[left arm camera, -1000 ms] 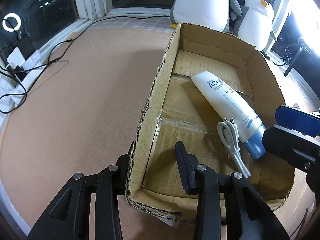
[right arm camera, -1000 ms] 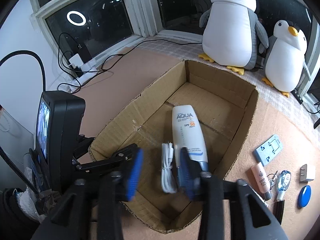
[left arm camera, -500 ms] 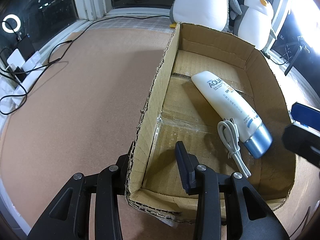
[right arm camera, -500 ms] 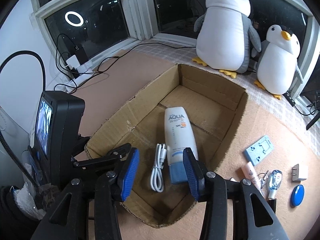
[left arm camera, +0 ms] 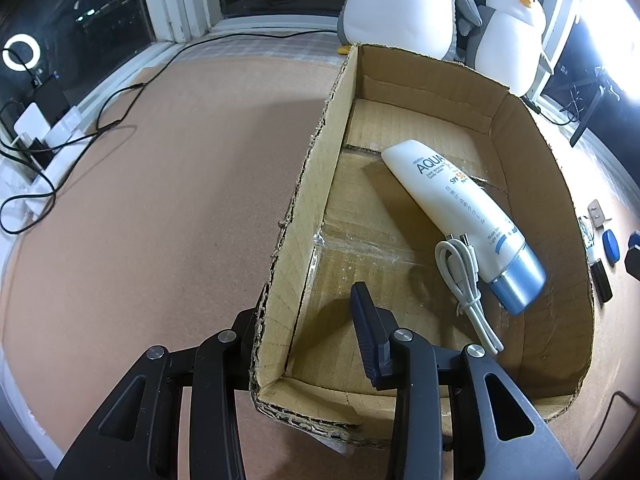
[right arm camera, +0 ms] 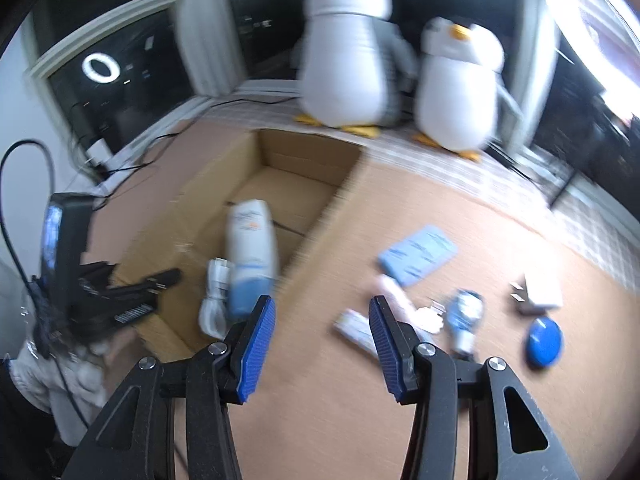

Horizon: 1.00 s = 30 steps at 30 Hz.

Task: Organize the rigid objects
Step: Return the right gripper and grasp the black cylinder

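Right gripper (right arm camera: 322,344) agape above mat (right arm camera: 320,420)

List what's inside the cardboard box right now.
Inside the box: a white sunscreen tube with a blue cap and a coiled white cable. The floor under them is hidden.

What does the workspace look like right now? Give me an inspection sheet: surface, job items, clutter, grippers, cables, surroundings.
Surface: tan mat, bare left of the box.
Job's things: cardboard box holds a sunscreen tube and a coiled white USB cable. Outside, right of it: light-blue holder, small tubes, white charger, blue round lid.
Clutter: nothing seen.
Grippers: left gripper clamps the box's left wall; right gripper open, empty, over the mat.
Cables: black cords run to the window side.
Surroundings: two plush penguins, dark windows, ring-light reflection.
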{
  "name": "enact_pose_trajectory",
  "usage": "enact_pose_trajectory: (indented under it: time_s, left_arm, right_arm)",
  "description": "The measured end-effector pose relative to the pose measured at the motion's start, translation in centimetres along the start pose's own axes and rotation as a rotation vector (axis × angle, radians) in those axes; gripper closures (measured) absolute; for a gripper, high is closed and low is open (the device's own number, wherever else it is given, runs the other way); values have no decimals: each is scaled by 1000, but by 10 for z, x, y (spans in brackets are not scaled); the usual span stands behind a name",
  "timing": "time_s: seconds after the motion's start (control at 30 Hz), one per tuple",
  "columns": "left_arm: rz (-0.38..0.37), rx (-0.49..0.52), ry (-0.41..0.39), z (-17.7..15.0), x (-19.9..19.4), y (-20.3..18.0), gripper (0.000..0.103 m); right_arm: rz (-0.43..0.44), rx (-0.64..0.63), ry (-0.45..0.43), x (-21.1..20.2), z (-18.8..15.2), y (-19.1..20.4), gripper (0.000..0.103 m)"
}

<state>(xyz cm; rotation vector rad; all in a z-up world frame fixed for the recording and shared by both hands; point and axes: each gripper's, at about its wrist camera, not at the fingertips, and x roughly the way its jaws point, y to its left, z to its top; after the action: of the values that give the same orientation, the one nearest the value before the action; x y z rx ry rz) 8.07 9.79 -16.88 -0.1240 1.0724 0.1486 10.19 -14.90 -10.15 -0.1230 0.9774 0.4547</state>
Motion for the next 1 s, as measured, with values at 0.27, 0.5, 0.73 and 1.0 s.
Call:
enact_pose_trajectory:
  time_s: [0.27, 0.5, 0.73, 1.0]
  left_arm:
    - [3, 2, 0, 0, 0, -1, 67]
    - [2, 3, -1, 0, 0, -1, 67]
    - [3, 3, 0, 0, 0, -1, 67]
    - [2, 3, 0, 0, 0, -1, 67]
  right_arm:
    - [-83, 101, 64, 4, -33, -69, 58]
    - [-88, 87, 105, 17, -42, -84, 58]
    - [-91, 78, 139, 32, -43, -91, 58]
    - [-86, 74, 175, 45, -42, -96, 68]
